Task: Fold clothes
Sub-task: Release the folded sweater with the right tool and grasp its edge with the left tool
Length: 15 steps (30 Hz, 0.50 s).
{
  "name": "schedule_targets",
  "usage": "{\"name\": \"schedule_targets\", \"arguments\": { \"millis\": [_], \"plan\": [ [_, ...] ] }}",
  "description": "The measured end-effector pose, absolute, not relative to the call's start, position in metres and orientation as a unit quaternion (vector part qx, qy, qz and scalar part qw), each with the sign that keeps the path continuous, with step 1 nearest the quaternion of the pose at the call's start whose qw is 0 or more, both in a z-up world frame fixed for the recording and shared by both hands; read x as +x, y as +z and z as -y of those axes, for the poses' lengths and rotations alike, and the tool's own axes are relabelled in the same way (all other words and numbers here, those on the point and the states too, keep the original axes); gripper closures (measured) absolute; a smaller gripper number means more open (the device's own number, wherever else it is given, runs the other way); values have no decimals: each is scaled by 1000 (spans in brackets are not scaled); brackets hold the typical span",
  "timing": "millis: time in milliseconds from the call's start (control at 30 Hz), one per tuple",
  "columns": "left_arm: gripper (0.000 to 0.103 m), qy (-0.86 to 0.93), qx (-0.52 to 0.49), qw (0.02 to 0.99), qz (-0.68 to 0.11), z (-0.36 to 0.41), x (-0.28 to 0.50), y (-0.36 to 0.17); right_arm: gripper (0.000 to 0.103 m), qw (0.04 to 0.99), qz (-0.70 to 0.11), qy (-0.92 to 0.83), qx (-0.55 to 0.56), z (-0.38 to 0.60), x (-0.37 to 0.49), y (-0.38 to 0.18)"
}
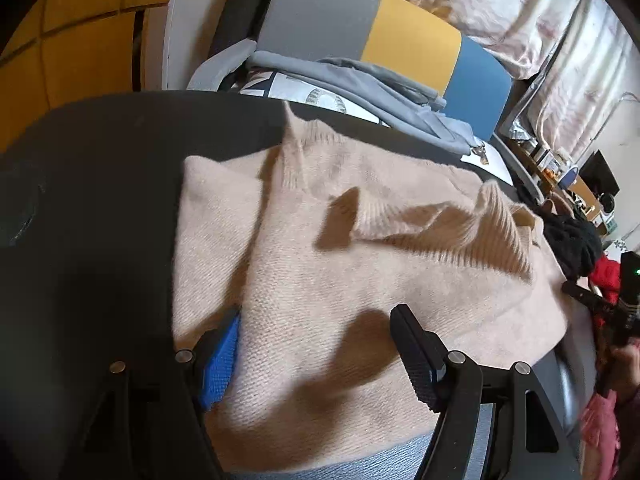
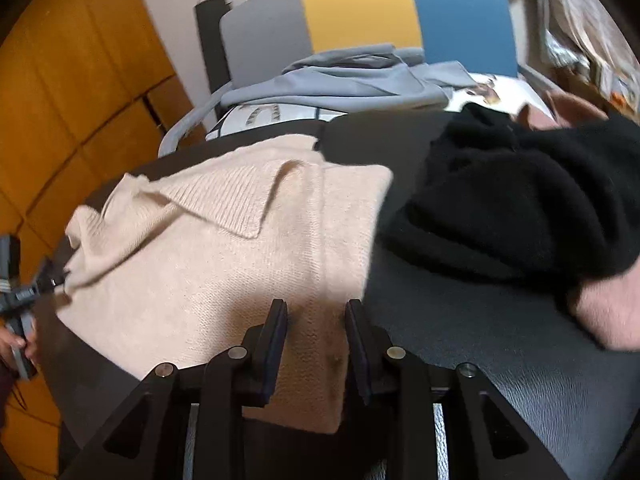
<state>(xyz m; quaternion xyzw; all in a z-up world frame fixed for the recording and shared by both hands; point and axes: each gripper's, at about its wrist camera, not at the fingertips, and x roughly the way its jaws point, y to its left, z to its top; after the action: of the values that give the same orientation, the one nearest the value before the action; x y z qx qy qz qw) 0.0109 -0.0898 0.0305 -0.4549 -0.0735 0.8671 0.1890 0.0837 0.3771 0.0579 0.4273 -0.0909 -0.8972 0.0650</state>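
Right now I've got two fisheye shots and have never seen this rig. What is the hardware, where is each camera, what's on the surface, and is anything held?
There is no robot here. A person holds a two-finger hand tool in each hand, and a camera on each tool looks forward along its fingers. One picture comes from the left gripper, the other from the right gripper.

A beige sweater lies partly folded on a black table, with a black garment beside it. Behind them, grey clothes sit on a striped chair.

The left jaws stand wide open, straddling the sweater. The right jaws are narrower, with sweater between them. I cannot tell whether they pinch it.
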Motion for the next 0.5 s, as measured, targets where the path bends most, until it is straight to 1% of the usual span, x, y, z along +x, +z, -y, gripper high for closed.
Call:
{"name": "schedule_targets", "arguments": {
  "millis": [33, 67, 100, 133, 167, 233, 300, 400, 500],
  "plan": [
    [43, 866, -458, 187, 71, 89, 10, 30, 73, 72, 83, -900, 422, -374, 83, 57],
    [52, 864, -465, 183, 62, 87, 9, 29, 80, 78, 78, -902, 418, -371, 82, 56],
    [72, 862, -471, 179, 54, 85, 7, 28, 90, 82, 81, -901, 418, -370, 81, 54],
    [86, 859, -477, 179, 49, 84, 7, 28, 92, 85, 93, -899, 419, -372, 81, 53],
    [89, 858, -476, 186, 53, 85, 8, 32, 97, 89, 113, -898, 417, -376, 82, 54],
    [94, 861, -465, 196, 64, 90, 13, 42, 99, 101, 162, -895, 403, -388, 89, 60],
    [94, 864, -447, 211, 95, 102, 21, 58, 99, 115, 213, -892, 383, -402, 101, 70],
    [96, 865, -413, 239, 154, 128, 42, 79, 101, 145, 262, -885, 356, -415, 126, 86],
    [96, 866, -404, 243, 164, 146, 66, 78, 102, 165, 291, -879, 339, -421, 150, 93]
  ]
}}
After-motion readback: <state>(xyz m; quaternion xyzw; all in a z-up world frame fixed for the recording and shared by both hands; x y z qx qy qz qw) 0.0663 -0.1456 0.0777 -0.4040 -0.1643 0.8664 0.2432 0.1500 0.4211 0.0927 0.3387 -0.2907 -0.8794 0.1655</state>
